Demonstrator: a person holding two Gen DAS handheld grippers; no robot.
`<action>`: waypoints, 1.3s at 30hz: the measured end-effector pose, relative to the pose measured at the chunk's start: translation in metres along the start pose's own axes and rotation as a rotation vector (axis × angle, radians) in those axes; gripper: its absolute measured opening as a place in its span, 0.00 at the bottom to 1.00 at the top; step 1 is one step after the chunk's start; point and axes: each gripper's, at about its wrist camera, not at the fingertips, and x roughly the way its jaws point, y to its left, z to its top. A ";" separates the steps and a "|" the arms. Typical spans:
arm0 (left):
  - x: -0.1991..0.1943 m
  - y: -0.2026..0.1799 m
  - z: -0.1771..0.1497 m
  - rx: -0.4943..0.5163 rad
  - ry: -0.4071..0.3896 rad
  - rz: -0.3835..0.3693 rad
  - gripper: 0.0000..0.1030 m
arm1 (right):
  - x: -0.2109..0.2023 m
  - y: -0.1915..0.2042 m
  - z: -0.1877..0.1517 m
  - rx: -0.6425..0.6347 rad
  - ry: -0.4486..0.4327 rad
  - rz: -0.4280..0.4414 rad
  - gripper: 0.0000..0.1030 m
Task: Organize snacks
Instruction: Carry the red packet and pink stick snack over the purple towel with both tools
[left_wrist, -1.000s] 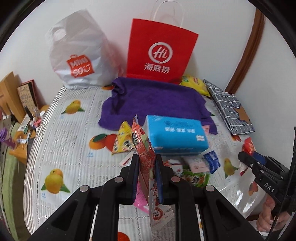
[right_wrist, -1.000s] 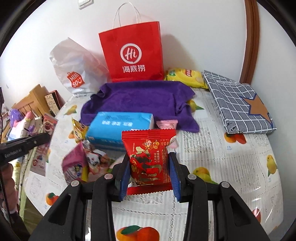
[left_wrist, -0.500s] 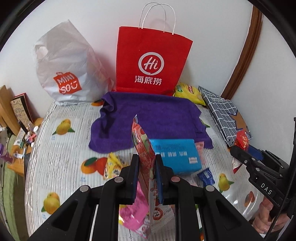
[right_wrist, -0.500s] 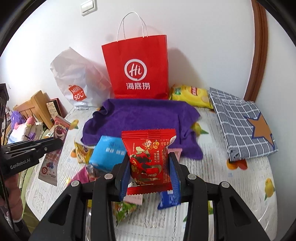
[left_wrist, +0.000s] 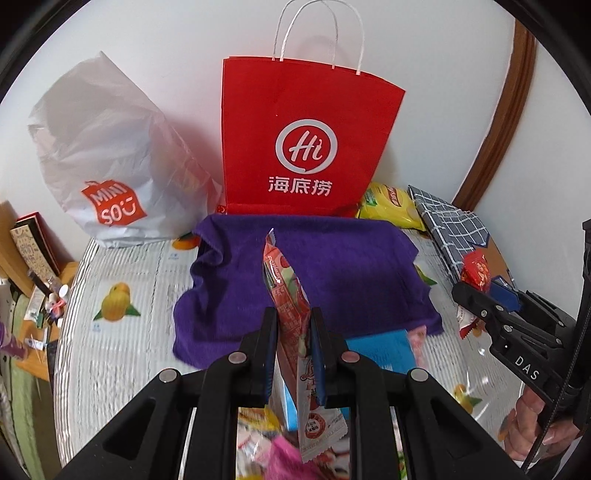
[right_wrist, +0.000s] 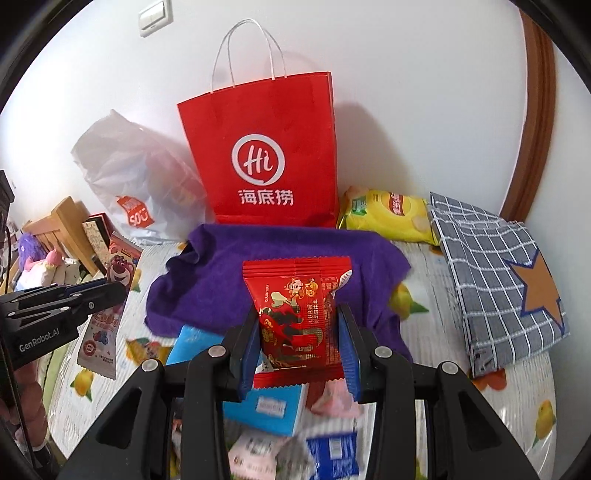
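Note:
My left gripper is shut on a tall red strawberry snack packet, held edge-on above the table; it also shows in the right wrist view. My right gripper is shut on a red snack packet, held upright; it shows at the right of the left wrist view. A purple towel lies ahead of both. A red paper bag stands behind it. Loose snacks and a blue tissue pack lie below the grippers.
A white plastic bag stands at the back left. A yellow chip bag and a grey checked pouch lie at the right. The fruit-print tablecloth covers the table. Clutter sits off the left edge.
Both grippers have risen and moved forward toward the purple towel and red bag, each still holding its packet. The tissue pack and loose snacks have slid lower in view.

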 end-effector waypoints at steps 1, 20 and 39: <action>0.006 0.002 0.004 -0.004 0.003 -0.001 0.16 | 0.006 -0.001 0.004 -0.001 0.000 -0.002 0.37; 0.110 0.024 0.058 0.005 0.076 0.008 0.16 | 0.112 -0.030 0.056 0.046 0.040 -0.043 0.37; 0.175 0.038 0.055 -0.006 0.193 0.026 0.16 | 0.182 -0.058 0.051 0.046 0.157 -0.068 0.37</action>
